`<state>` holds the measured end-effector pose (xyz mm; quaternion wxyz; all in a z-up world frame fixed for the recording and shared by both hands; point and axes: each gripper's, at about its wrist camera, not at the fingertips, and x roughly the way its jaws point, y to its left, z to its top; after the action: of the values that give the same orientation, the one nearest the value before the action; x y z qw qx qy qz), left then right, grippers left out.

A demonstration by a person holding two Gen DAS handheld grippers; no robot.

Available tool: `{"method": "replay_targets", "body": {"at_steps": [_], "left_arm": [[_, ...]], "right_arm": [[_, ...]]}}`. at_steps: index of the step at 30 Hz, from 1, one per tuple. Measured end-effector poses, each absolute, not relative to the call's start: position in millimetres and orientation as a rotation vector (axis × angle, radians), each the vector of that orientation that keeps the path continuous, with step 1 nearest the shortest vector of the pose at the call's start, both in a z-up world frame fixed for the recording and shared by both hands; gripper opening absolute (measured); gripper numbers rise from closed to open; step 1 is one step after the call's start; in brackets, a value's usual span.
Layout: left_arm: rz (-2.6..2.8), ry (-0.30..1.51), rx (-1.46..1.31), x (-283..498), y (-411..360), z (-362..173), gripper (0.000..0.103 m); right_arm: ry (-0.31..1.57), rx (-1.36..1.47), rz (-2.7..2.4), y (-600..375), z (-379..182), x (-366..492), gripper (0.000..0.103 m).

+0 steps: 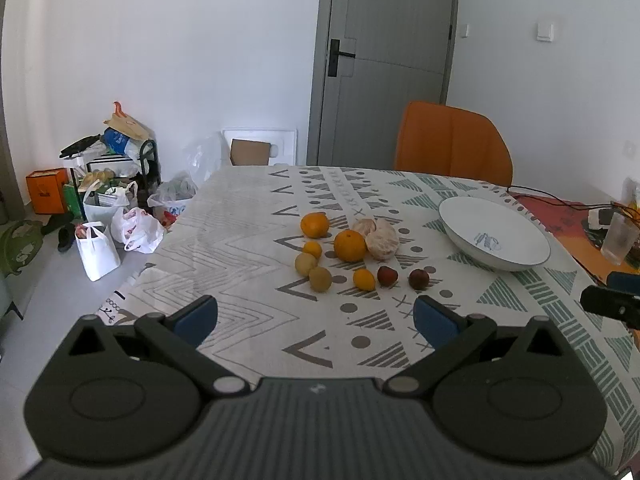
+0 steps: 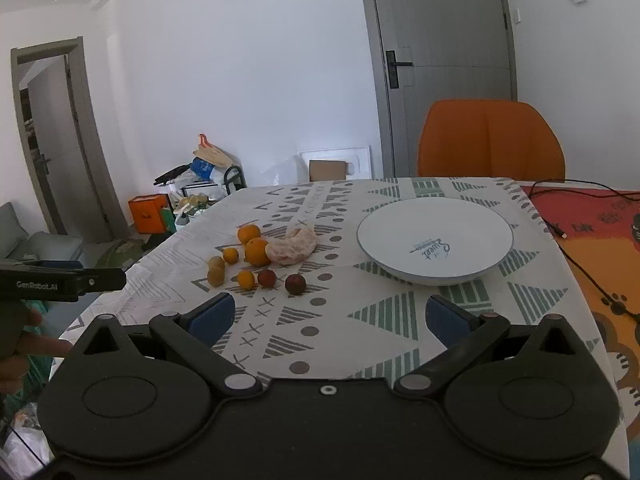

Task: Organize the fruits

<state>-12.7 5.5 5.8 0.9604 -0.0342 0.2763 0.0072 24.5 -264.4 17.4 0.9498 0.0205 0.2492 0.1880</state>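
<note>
Covering most of both views, the rectangular table with a white cloth patterned in grey and green triangles is carrying everything for the task. Sitting at the 2 o'clock side of the fruit cluster, the wide white ceramic bowl with a thin blue rim is standing apart from the fruit, with only blue lettering showing on its floor. At the middle of the cluster, the pale peeled citrus with white pith is touching the large round orange at its 9 o'clock. A second round orange is lying toward 11 o'clock from there. Two dull yellow-brown round fruits are resting against each other at 8 o'clock, with two small bright orange kumquat-like fruits near them. Two small dark red round fruits are lying along the 5 o'clock edge, close together but not touching.

Hovering over the near cloth, the left gripper is holding its blue-padded tongs wide apart, gripping nothing. The right gripper is likewise hanging spread apart, closed on nothing.
</note>
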Motion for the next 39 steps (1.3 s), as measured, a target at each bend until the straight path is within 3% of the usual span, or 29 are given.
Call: {"method": "replay_targets", "body": {"at_steps": [39], "left_arm": [[-0.012,0.522,-0.121,-4.4,13.5,3.9,0.101]], "right_arm": [[0.502,0.006,0.326,-253.9,14.4,40.6,0.103]]}}
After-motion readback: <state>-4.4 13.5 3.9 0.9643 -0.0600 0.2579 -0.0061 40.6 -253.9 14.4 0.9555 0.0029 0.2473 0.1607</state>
